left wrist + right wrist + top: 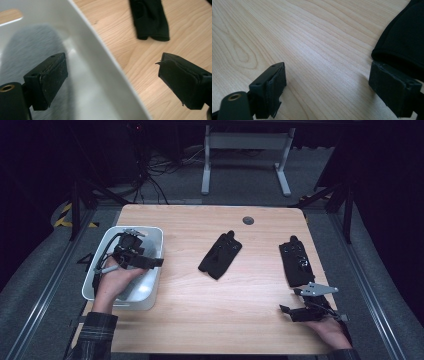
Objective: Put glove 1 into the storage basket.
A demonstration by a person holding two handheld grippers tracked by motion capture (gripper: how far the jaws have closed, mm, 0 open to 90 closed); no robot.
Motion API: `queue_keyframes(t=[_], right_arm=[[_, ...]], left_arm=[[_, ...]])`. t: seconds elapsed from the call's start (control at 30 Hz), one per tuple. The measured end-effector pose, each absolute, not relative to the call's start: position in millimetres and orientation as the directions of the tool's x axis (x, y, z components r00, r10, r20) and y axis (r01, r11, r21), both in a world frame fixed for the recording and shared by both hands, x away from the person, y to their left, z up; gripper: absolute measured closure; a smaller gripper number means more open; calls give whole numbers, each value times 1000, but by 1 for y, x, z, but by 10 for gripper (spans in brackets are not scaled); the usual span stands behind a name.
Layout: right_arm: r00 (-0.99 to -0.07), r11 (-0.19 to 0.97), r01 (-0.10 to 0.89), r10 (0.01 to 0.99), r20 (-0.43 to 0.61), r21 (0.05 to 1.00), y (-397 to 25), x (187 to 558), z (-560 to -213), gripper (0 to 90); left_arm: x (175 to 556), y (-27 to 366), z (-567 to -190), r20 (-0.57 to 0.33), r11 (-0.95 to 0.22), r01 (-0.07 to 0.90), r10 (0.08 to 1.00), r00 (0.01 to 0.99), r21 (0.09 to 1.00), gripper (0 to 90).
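Two black gloves lie flat on the wooden table: one in the middle [220, 255], one at the right [296, 262]. A white bin [153, 290] stands at the table's left. My left gripper [156, 262] hovers open over the bin's right wall. In the left gripper view, the left gripper [112, 75] has one jaw inside the bin [100, 62] and one over the wood, with the middle glove [150, 20] beyond. My right gripper [286, 310] is open near the front right edge, just short of the right glove's cuff [404, 42]. In the right gripper view, the right gripper [327, 85] has bare wood between its jaws.
A round grommet [248, 220] sits near the table's far edge. Behind the table stands a white desk frame [245, 160], with cables on the floor [155, 175]. Bare wood [200, 310] spans the front of the table between the bin and the right gripper.
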State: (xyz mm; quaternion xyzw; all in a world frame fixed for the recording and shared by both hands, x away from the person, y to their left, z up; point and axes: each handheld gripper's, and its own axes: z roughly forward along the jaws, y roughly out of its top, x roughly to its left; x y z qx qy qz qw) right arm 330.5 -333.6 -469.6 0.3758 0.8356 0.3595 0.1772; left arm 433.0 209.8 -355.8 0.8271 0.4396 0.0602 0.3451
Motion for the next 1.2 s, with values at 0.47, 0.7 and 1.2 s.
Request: queue_keyframes(t=[0.47, 0.7, 1.2], right_arm=[[-655, 460, 501, 755, -26, 734, -334, 330, -470, 148], [-655, 460, 501, 755, -26, 733, -334, 330, -470, 147], [-656, 460, 500, 754, -25, 734, -333, 330, -470, 147]], left_arm=[[413, 144, -364, -170, -447, 598, 690, 704, 665, 98], [404, 118, -374, -154, -492, 567, 651, 744, 661, 98], [380, 85, -432, -112, -565, 511, 593, 797, 648, 98]])
